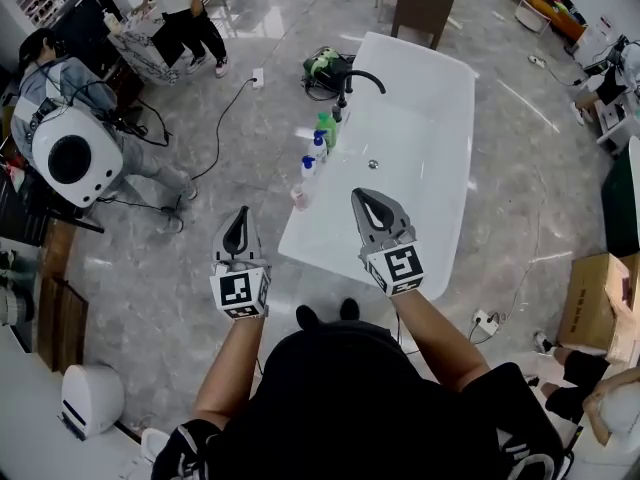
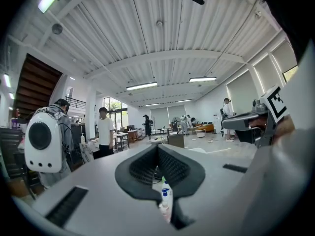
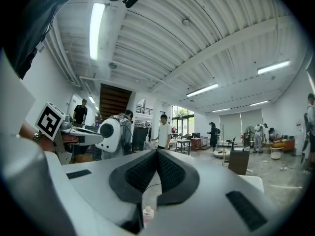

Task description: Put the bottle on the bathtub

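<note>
A white bathtub (image 1: pixel 425 183) stands on the grey floor ahead of me. Several bottles line its left rim: a green one (image 1: pixel 326 128), two white ones with blue caps (image 1: pixel 318 148), and nearest me a pinkish one (image 1: pixel 300 195). My left gripper (image 1: pixel 241 213) is shut and empty, over the floor just left of the tub's near corner. My right gripper (image 1: pixel 358 196) is also shut and empty, above the tub's near end. The left gripper (image 2: pixel 158 147) view shows the bottle row (image 2: pixel 164 196) below its tips. The right gripper (image 3: pixel 157 152) view shows only the pinkish bottle (image 3: pixel 146 214).
A black faucet (image 1: pixel 352 78) arches over the tub's far left rim, with a green bag (image 1: pixel 325 65) behind it. A person carrying a white backpack (image 1: pixel 70 155) sits at the left. A cardboard box (image 1: pixel 590 303) stands at the right, and a power strip (image 1: pixel 485 319) lies near the tub.
</note>
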Tool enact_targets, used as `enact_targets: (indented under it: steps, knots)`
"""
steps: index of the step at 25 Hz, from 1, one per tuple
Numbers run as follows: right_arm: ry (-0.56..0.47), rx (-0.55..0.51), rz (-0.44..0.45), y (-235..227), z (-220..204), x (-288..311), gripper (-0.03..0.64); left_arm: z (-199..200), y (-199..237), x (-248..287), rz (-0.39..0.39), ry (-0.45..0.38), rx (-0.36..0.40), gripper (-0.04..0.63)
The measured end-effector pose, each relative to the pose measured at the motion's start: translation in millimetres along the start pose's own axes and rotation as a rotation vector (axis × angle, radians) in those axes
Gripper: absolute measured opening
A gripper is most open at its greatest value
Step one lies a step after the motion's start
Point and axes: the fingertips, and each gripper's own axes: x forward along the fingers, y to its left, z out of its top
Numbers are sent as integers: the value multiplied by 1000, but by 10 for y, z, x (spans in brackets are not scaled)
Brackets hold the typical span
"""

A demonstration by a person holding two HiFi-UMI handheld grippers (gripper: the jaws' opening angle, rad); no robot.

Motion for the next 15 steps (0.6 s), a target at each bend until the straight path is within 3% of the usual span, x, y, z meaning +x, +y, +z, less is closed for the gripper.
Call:
enact_targets:
  steps: [15]
  knots:
    - [-17, -23, -3, 22, 60, -6, 8, 99, -15, -4, -13, -22, 1, 9]
